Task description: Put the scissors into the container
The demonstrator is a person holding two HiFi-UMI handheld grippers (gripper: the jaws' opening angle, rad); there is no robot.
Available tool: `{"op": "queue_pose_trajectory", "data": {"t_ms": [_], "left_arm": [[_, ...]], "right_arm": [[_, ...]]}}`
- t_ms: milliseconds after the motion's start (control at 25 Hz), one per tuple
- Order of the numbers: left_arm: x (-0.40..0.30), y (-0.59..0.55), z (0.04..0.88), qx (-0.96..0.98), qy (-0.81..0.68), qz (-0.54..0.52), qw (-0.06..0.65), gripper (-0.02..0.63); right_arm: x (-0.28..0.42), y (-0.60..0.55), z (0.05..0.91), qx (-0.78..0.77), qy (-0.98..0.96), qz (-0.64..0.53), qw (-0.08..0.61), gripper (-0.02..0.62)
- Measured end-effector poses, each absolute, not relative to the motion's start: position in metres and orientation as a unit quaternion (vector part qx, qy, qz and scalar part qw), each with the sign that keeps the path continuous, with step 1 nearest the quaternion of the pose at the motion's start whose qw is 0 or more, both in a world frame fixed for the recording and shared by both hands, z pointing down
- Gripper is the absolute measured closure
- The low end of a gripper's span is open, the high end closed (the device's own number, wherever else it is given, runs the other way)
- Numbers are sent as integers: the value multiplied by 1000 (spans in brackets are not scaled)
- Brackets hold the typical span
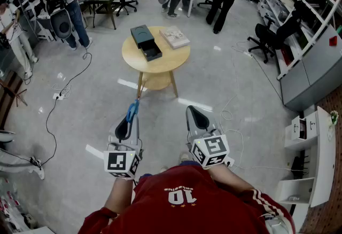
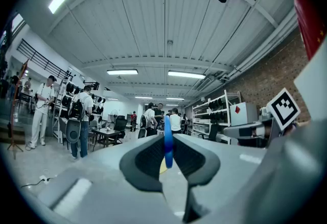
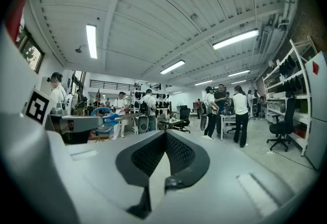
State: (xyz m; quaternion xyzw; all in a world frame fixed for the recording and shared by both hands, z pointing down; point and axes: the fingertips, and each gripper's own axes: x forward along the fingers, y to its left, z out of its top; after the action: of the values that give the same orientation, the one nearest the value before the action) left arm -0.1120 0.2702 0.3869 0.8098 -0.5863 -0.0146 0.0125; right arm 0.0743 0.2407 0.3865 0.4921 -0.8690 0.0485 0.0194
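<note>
left gripper (image 1: 127, 123): level, jaws narrow, pads pressing on the blue-handled scissors (image 1: 132, 109), which stick out forward | container (image 1: 142, 34): black box on the round wooden table (image 1: 165, 64), well apart from the scissors, farther ahead | right gripper (image 1: 196, 115): level, jaws together, nothing between them

text: "10", upside down | on: red shirt (image 1: 187, 203) | other text: none legible
</note>
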Motion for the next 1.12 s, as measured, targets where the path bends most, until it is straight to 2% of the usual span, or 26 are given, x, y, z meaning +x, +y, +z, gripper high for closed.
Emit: {"op": "queue_pose_trajectory", "data": {"t_ms": [1120], "left_arm": [[-109,265,391,817,-575,-35,32,555]], "right_arm": [[74,244,393,507,-860,49,13,607]]}}
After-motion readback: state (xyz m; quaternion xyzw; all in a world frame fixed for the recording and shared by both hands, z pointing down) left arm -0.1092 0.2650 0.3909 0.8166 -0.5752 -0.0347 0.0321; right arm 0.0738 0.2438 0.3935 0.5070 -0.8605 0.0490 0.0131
